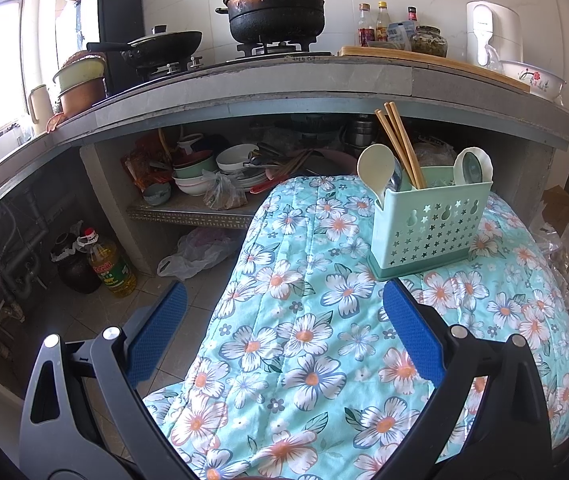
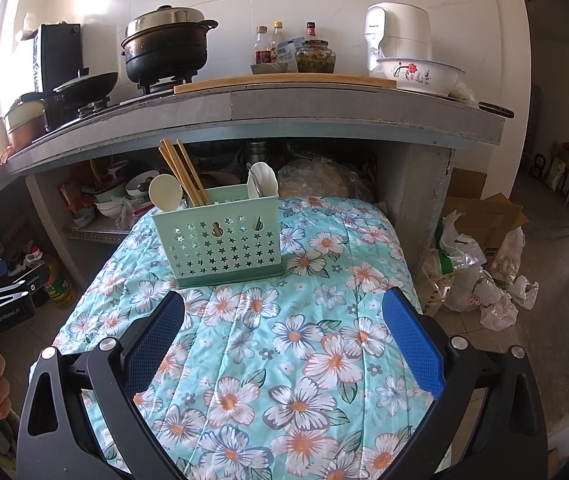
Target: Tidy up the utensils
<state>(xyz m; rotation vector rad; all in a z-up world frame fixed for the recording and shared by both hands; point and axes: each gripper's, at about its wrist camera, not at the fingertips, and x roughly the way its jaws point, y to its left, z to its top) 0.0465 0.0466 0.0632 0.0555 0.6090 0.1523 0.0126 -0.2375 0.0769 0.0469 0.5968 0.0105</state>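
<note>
Both grippers' fingers (image 1: 412,332) (image 2: 412,336) gape wide, empty; utensil caddy (image 2: 220,236) stands beyond them.

Green utensil caddy (image 2: 224,240) on floral cloth (image 2: 284,360)

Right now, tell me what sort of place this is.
A home kitchen, most likely: a lidded pot sits on a gas stove, sauce bottles line the counter, and stacked bowls fill the shelf below.

A floral quilt (image 2: 284,360) covers the surface. On it stands one thing, a green caddy (image 2: 220,236), at the far end near the counter (image 2: 324,108).
</note>
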